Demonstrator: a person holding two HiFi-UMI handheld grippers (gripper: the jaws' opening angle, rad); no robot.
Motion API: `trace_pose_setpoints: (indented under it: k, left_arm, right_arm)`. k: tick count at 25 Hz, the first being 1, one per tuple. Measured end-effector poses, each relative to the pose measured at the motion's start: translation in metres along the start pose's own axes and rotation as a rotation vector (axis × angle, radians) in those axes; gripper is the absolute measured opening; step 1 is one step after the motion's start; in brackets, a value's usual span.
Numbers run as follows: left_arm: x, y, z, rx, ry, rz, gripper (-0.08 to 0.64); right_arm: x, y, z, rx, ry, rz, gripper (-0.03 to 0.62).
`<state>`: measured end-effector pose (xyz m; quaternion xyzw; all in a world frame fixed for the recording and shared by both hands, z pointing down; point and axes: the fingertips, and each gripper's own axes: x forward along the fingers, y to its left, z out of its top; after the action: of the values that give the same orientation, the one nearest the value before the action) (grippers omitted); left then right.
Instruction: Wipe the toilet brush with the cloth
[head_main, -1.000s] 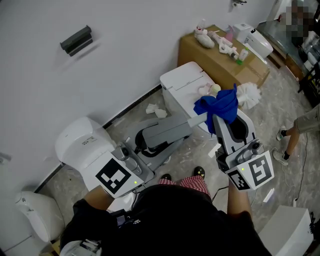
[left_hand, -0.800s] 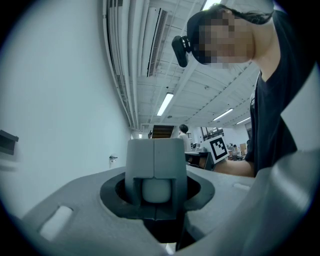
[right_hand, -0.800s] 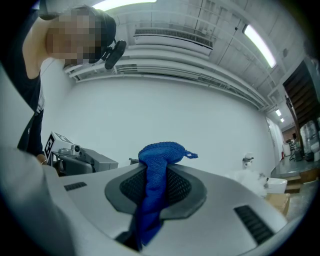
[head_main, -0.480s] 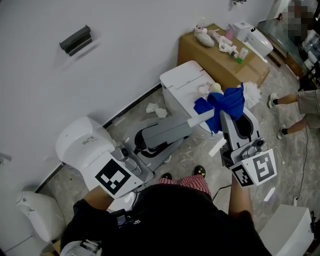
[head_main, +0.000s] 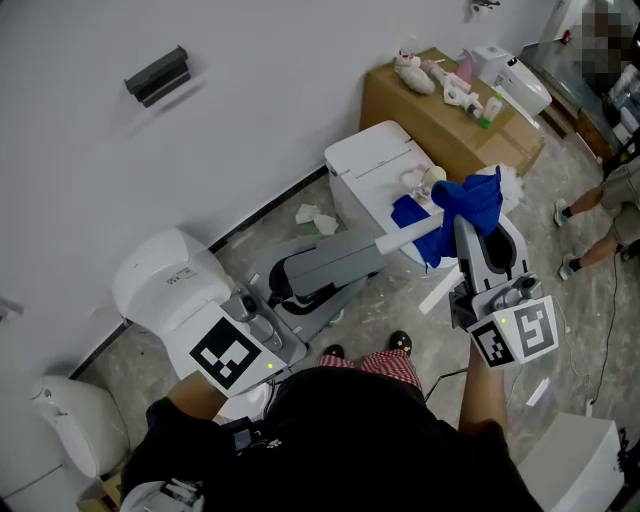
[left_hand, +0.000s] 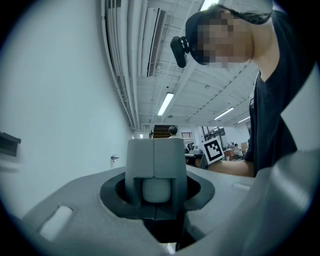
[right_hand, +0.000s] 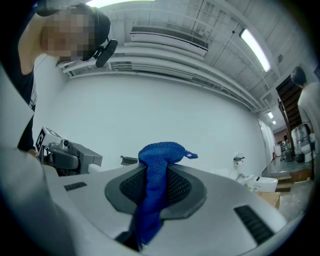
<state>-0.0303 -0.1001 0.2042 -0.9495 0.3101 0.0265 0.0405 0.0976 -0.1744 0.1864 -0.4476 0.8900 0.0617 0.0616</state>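
The toilet brush has a white handle (head_main: 408, 238) and a white bristle head (head_main: 510, 181), and it is held level above the toilet. My left gripper (head_main: 372, 248) is shut on the handle's near end, which shows as a white rounded stub (left_hand: 156, 190) between its grey jaws (left_hand: 155, 150). My right gripper (head_main: 468, 226) is shut on a blue cloth (head_main: 455, 212), which drapes over the handle close to the bristles and partly hides them. In the right gripper view the cloth (right_hand: 154, 187) bulges up between the jaws of the right gripper (right_hand: 159, 172).
A white toilet with its tank (head_main: 372, 162) stands under the brush. A cardboard box (head_main: 440, 112) with small items on top is behind it. Another white fixture (head_main: 165, 282) stands at the left. Tissue (head_main: 315, 217) lies on the floor. A person's legs (head_main: 610, 215) show at the right.
My right gripper has slid the blue cloth to the right along the handle, towards the bristle head. The left gripper has stayed still. The person at the right has shifted.
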Motion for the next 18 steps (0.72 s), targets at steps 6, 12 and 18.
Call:
trace_pose_setpoints:
  k: [6, 12, 18]
  left_arm:
    - [0.000, 0.000, 0.000, 0.005, 0.010, 0.006, 0.164]
    - [-0.001, 0.001, 0.000, 0.007, 0.010, 0.010, 0.164]
    - [-0.002, 0.002, -0.004, 0.008, 0.022, 0.019, 0.164]
  right_arm:
    - [-0.001, -0.011, -0.004, 0.005, 0.006, -0.023, 0.071]
    - [-0.001, -0.022, -0.008, 0.004, 0.012, -0.045, 0.071]
    - [-0.001, -0.032, -0.016, 0.008, 0.018, -0.077, 0.071]
